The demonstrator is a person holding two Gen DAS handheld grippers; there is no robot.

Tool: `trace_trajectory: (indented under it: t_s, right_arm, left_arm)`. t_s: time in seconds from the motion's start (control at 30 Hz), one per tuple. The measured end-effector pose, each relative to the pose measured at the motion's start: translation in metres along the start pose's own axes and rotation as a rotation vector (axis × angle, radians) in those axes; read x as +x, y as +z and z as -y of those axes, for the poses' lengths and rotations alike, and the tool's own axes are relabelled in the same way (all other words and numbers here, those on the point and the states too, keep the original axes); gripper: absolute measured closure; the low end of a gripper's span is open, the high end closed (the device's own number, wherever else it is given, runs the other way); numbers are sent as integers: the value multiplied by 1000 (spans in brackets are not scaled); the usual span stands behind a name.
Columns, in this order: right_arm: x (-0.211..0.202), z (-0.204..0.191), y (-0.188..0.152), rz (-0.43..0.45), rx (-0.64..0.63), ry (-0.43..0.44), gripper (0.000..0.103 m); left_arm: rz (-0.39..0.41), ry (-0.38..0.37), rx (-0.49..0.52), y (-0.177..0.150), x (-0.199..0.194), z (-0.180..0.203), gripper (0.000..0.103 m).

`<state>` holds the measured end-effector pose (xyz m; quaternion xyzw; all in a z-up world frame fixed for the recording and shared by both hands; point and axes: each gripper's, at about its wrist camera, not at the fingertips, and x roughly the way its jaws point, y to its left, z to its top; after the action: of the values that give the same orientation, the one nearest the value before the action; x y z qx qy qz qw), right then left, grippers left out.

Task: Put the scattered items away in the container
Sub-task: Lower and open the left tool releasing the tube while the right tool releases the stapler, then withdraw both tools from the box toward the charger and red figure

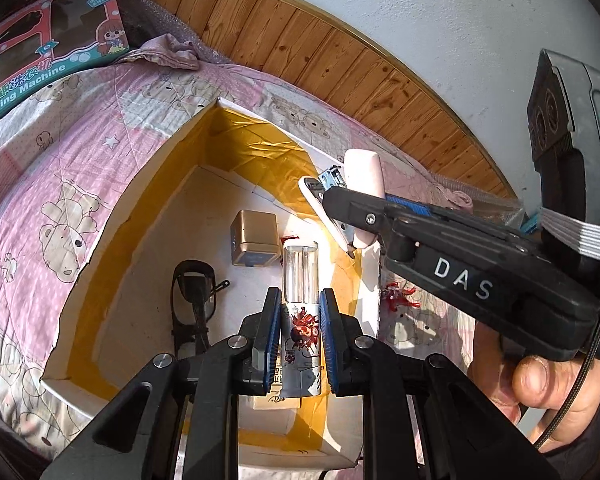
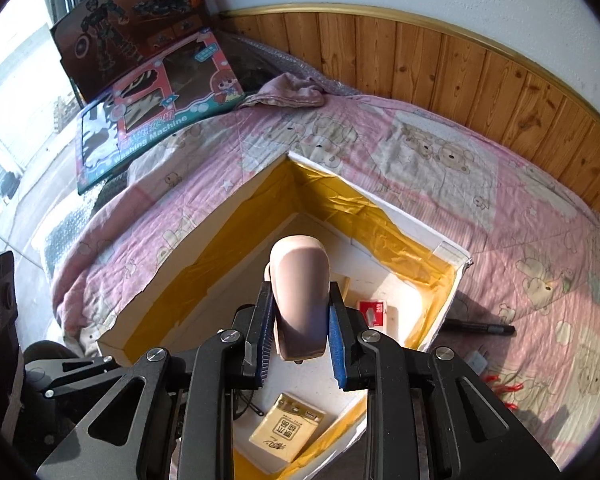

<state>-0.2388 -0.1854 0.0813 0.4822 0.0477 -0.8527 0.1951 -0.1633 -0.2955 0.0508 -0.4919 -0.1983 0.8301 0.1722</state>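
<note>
Box (image 2: pixel 456 264) on quilt already holds gold case (image 1: pixel 256 240), glasses (image 1: pixel 192 304), packet (image 2: pixel 288 428). Left gripper (image 1: pixel 300 316) clamps printed tube (image 1: pixel 302 328) over box; right gripper (image 2: pixel 300 320) clamps pink stapler (image 2: pixel 300 296) above box. Pen (image 2: pixel 480 327), red clips (image 2: pixel 504 388) outside box.

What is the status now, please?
Left gripper shut on tube, right gripper shut on stapler. Both over box. Pen on quilt. Nothing in way.
</note>
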Motion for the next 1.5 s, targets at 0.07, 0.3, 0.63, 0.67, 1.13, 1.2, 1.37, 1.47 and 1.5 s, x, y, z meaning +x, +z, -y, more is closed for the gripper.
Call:
trace_trajectory:
  t_s: [0.07, 0.3, 0.63, 0.67, 1.13, 1.2, 1.37, 1.47, 1.5]
  right_arm:
    - [7, 0, 7, -9, -12, 7, 78]
    - [32, 4, 27, -46, -12, 41, 78]
    - [75, -3, 42, -129, -87, 82, 78]
    - [79, -4, 44, -138, -108, 83, 78]
    - [114, -9, 51, -167, -257, 72, 77]
    - [116, -10, 51, -146, -268, 74, 76]
    - [100, 2, 52, -100, -197, 116, 75]
    - [77, 11, 48, -61, -149, 128, 75]
    - [67, 14, 45, -44, -128, 137, 75]
  left_arm:
    - [-11, -4, -23, -1, 4, -1, 83]
    - [-28, 3, -86, -3, 14, -4, 83]
    - [-76, 29, -229, -2, 31, -22, 83]
    - [-82, 30, -244, -2, 34, -24, 83]
    - [-159, 31, -347, 10, 55, -42, 83]
    - [-180, 38, -343, 13, 63, -44, 81]
    - [-195, 61, -288, 18, 68, -47, 67]
    - [-150, 69, -245, 18, 52, -41, 67]
    - [-130, 79, -221, 18, 45, -37, 67]
